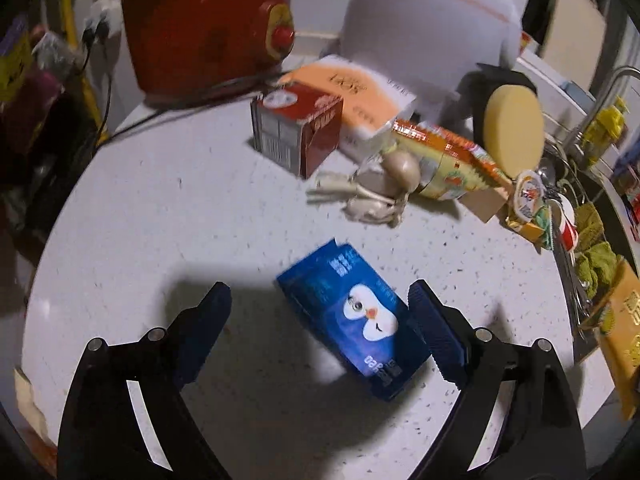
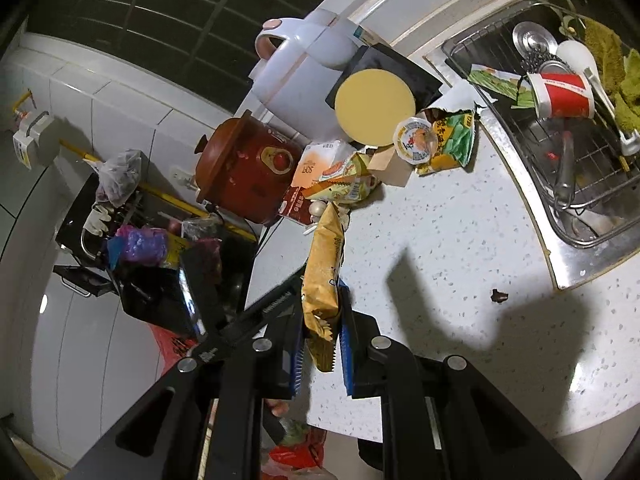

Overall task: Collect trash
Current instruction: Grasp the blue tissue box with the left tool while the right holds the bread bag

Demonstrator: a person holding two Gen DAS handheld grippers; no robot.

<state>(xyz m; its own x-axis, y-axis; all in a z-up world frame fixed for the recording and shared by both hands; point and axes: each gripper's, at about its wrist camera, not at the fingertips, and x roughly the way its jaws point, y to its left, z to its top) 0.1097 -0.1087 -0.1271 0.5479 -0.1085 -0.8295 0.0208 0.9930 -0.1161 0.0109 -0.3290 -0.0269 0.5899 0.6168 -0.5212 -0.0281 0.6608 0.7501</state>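
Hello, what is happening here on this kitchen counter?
A person is collecting trash from a speckled white counter with a handheld gripper in each hand. The right gripper is shut on a yellow snack wrapper. The left gripper is open over a blue carton with a penguin, which lies on the counter beside its right finger. More wrappers and cartons wait near a red cooker.

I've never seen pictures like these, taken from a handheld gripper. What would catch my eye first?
Probably the blue packet with a cartoon penguin, lying on the speckled counter between the open left gripper. Next, the yellow wrapper pinched upright in the right gripper. Behind both sits a heap of litter beside a red cooker and a white cooker.
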